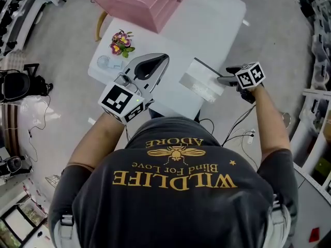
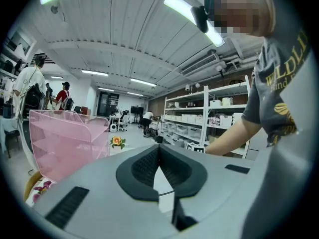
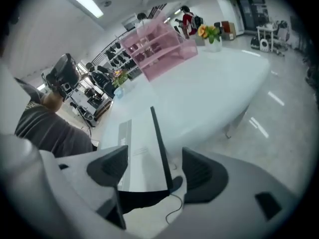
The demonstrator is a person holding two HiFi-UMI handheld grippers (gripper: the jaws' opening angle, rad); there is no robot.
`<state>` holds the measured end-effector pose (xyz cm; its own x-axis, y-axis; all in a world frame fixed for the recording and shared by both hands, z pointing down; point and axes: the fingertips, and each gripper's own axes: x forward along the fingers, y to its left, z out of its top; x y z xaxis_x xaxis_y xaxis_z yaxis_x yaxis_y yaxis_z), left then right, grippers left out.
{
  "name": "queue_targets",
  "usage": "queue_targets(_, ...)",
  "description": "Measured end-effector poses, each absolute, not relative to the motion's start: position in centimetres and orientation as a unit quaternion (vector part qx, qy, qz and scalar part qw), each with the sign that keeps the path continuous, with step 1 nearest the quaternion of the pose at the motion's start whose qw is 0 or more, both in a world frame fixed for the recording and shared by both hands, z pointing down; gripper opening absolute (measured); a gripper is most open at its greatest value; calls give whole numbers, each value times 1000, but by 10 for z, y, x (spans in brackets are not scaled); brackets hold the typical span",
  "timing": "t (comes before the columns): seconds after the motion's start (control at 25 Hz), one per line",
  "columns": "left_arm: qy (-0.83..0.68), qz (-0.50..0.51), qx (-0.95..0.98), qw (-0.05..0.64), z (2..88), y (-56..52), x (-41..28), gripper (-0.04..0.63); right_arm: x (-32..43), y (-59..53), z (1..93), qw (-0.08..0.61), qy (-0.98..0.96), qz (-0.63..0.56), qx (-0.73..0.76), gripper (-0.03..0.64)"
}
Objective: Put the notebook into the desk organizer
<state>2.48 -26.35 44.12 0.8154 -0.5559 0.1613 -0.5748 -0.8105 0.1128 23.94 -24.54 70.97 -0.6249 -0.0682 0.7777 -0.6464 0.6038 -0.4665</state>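
Nearest my head camera is the dark printed shirt [image 1: 176, 190] across the shoulders, with both arms reaching out past it to the white table [image 1: 207, 19].

The step in hand, as I read it, is the pickup. The notebook [image 1: 202, 80] lies at the near right edge of the table, well apart from the pink organizer [image 1: 139, 1] at the far end. It looks to overhang the edge a little, though I can't be sure.

My right claw [image 1: 226, 79] is at the notebook's near end. In the right gripper view its jaws stand apart with the notebook [image 3: 139, 153] running between them. One pad overlaps the grey cover. The other stands clear of the dark edge, with floor and a cable showing in the gap. So the right claw [image 3: 152, 168] straddles the notebook but has not clamped it.

My left claw [image 1: 164, 59] hovers over the table left of the notebook, near a small bunch of flowers [image 1: 120, 42]. The left gripper view shows its pads meeting at the tips with nothing between them.

Next I need to close the right jaws squarely on the notebook. Then I lift it and carry it across to the organizer [image 3: 159, 51], keeping it flat enough to slide into a tray.
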Motion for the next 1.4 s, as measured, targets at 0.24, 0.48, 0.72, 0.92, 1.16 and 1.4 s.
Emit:
queue_targets(0.24, -296, 72, 948, 90, 466, -278, 31, 2, 231, -231, 747, 418, -792, 416, 159, 311)
queue_targets(0.48, -290, 78, 948, 102, 484, -280, 38, 2, 223, -221, 760, 433, -781, 428, 137, 242)
queue_targets(0.72, -290, 79, 947, 109, 491, -274, 38, 2, 224, -213, 750, 427, -773, 447, 144, 110)
queue_targets(0.92, -299, 70, 946, 107, 479, -273, 29, 2, 215, -214, 694, 348, -807, 455, 144, 11)
queue_targets(1.16, -316, 39, 942, 103, 446, -278, 9, 2, 210, -231, 619, 293, -841, 425, 161, 8)
queue_targets(1.4, -347, 6, 935, 71, 399, -293, -23, 2, 187, -287, 529, 245, -885, 360, 168, 8)
